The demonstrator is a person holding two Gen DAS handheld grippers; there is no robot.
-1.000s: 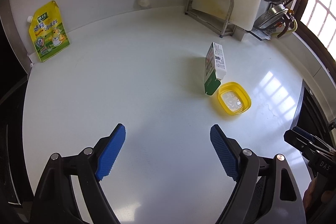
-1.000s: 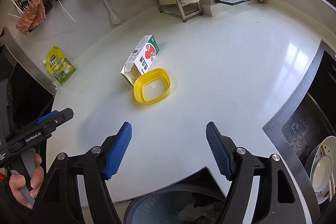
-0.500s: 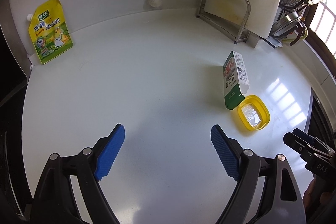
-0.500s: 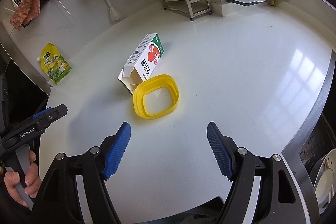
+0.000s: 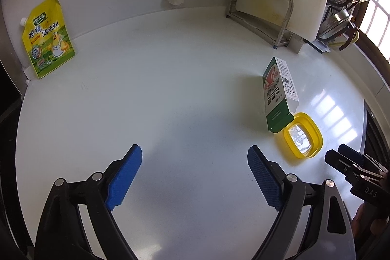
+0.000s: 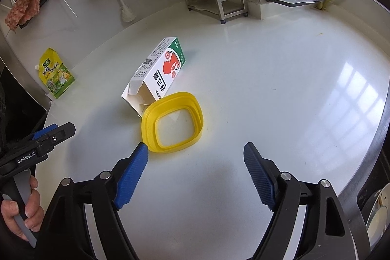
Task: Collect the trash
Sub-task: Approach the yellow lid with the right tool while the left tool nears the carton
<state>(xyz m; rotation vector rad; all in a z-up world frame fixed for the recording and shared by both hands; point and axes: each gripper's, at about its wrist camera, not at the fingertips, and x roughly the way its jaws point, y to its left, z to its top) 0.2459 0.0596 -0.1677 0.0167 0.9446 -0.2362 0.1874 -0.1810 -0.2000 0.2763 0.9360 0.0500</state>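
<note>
Landmark: the yellow rectangular plastic rim [image 6: 172, 122], lying flat on the white worktop [image 6: 268, 79]; places below are given from it.
Right gripper: right gripper [image 6: 195, 166] is empty, its jaws wide apart and just opened further; its left blue pad now sits just beside the rim's near corner, where a second ago it was well short of it.
Left gripper: left gripper [image 5: 195, 173] is also empty, jaws spread and just opened further; it hangs over bare worktop, well to the left of the rim, which has slid lower and further right in its view.
Carton: the opened green-and-white carton [image 6: 158, 73] lies on its side, its open flap end touching the rim's far edge.
Pouch: the yellow seasoning pouch [image 5: 47, 37] leans at the wall, well apart from the rim.
Meaning: both hands are closing in; the rim looks like the right gripper's first pick, and nothing is collected yet.
</note>
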